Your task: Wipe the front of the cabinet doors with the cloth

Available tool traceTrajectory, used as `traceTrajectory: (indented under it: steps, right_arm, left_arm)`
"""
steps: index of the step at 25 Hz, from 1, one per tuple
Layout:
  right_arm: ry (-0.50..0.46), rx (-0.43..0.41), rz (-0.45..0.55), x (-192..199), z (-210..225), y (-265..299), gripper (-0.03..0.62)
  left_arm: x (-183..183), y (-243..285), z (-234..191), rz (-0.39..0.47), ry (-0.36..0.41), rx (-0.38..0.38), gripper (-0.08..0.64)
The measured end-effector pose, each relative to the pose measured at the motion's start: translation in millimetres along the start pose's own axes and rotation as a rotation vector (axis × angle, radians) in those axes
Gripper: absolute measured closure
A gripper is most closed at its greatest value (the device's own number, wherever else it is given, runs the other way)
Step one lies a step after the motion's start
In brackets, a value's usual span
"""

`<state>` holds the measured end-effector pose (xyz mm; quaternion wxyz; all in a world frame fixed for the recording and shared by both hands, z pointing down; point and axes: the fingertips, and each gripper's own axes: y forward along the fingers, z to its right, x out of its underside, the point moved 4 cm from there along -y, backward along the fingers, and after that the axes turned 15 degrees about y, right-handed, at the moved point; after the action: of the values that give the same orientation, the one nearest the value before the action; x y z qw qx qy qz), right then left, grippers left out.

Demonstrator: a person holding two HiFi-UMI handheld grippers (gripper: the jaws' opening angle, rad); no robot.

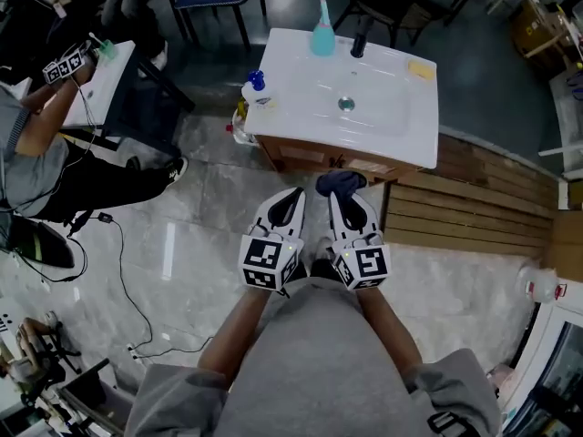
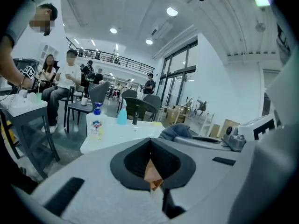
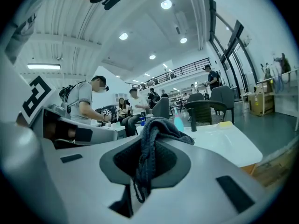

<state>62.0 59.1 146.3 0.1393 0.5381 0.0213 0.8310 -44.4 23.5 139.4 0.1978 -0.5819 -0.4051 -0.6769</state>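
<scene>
The wooden cabinet front (image 1: 310,157) shows as a narrow strip under a white sink top (image 1: 387,126). A dark blue cloth (image 1: 342,182) hangs bunched just in front of that strip, and my right gripper (image 1: 340,198) is shut on it. In the right gripper view the cloth (image 3: 150,139) drapes over and between the jaws of the right gripper (image 3: 148,160). My left gripper (image 1: 292,196) is held beside it, jaws together with nothing in them. In the left gripper view the left gripper (image 2: 150,158) points at the cabinet, with the cloth (image 2: 175,132) to its right.
On the sink top stand a soap bottle (image 1: 256,89), a teal bottle (image 1: 322,27), a black tap (image 1: 359,39) and a yellow sponge (image 1: 421,69). Wooden decking (image 1: 474,208) lies to the right. A seated person (image 1: 55,171), a white table (image 1: 105,80) and floor cables (image 1: 127,280) are at the left.
</scene>
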Motion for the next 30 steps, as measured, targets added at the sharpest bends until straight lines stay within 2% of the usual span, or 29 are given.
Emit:
traceTrajectory:
  steps: [10, 24, 30]
  right_arm:
    - [0.0, 0.031, 0.102, -38, -1, -20, 0.546]
    - [0.035, 0.041, 0.129, -51, 8, -21, 0.546]
    - [0.044, 0.033, 0.122, -48, 7, -21, 0.546]
  left_arm:
    - [-27, -9, 7, 0.068, 0.033, 0.032, 0.552]
    - [-42, -2, 9, 0.096, 0.05, 0.066, 0.552]
    - [-40, -3, 6, 0.095, 0.031, 0.061, 0.552]
